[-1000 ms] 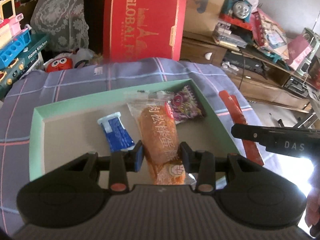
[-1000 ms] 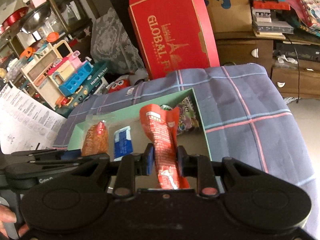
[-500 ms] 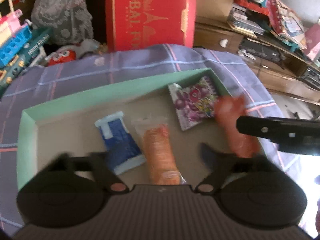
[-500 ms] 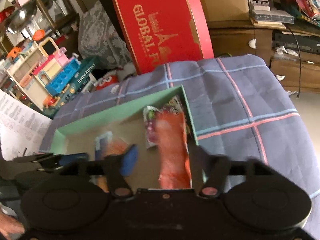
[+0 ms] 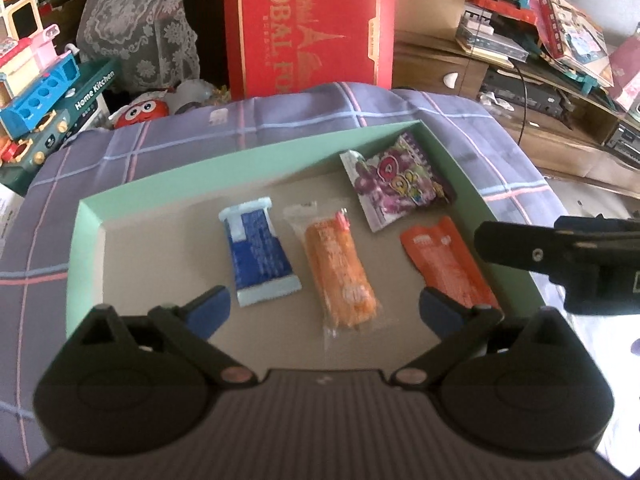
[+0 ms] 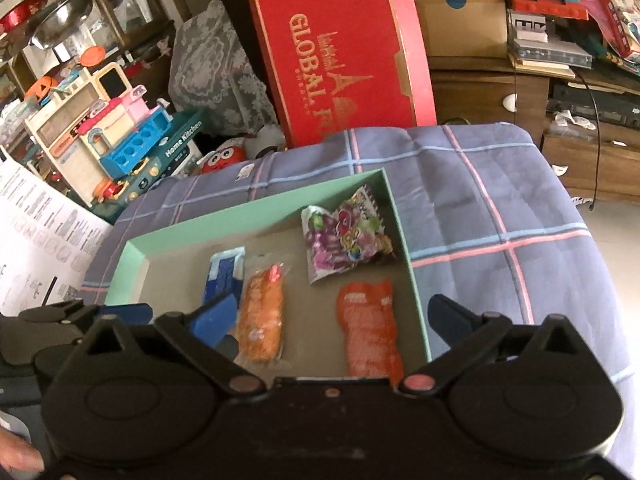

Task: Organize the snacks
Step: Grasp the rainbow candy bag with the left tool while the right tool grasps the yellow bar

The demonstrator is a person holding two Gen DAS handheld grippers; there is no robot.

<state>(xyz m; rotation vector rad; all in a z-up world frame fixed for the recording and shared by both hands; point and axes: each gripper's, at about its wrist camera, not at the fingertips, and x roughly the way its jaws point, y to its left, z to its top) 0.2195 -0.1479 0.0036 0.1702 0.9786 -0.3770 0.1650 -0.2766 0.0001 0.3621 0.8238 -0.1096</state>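
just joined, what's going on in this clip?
A person with a handheld gripper in each hand is sorting snacks into a shallow green-walled cardboard tray on a plaid cloth. Both the left gripper and the right gripper have just been opening and now stand wide with nothing between the fingers. Four packets lie flat in the tray: blue wrapper, clear-wrapped orange bread stick, purple candy bag, red-orange sachet.

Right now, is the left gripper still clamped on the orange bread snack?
No. The left gripper is open, its jaws having just spread wide, and the orange bread snack lies loose on the floor of the green box.
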